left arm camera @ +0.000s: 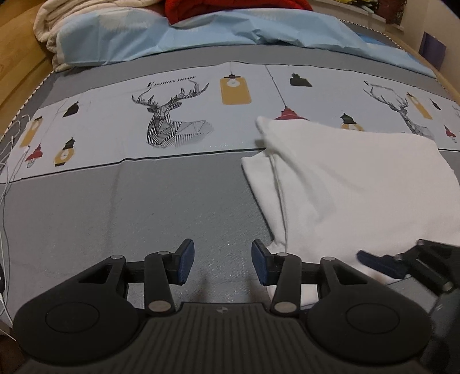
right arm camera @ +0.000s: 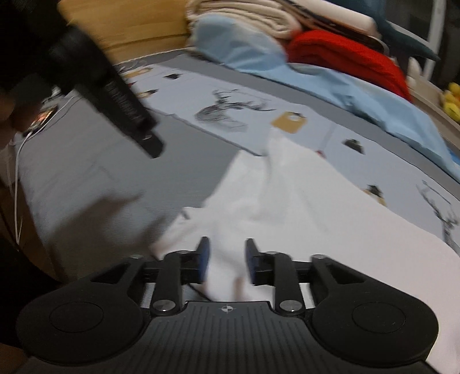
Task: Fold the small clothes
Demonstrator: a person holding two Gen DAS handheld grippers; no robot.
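A white garment (left arm camera: pixel 345 178) lies partly folded on the grey printed bed sheet (left arm camera: pixel 143 201), to the right in the left wrist view. My left gripper (left arm camera: pixel 222 263) is open and empty over bare sheet, its right finger at the garment's near left corner. My right gripper (right arm camera: pixel 225 263) is open, its jaws set either side of the white garment (right arm camera: pixel 287 207) near its near edge; no grip shows. The right gripper also shows blurred at the lower right of the left wrist view (left arm camera: pixel 402 261). The left gripper's body (right arm camera: pixel 109 86) crosses the upper left of the right wrist view.
A light blue cloth (left arm camera: pixel 230 31), a cream blanket (left arm camera: pixel 57 26) and a red textile (left arm camera: pixel 230 8) lie piled at the bed's far end. White cables (left arm camera: pixel 8 161) run along the left edge. A wooden bed frame (right arm camera: pixel 138 31) borders the mattress.
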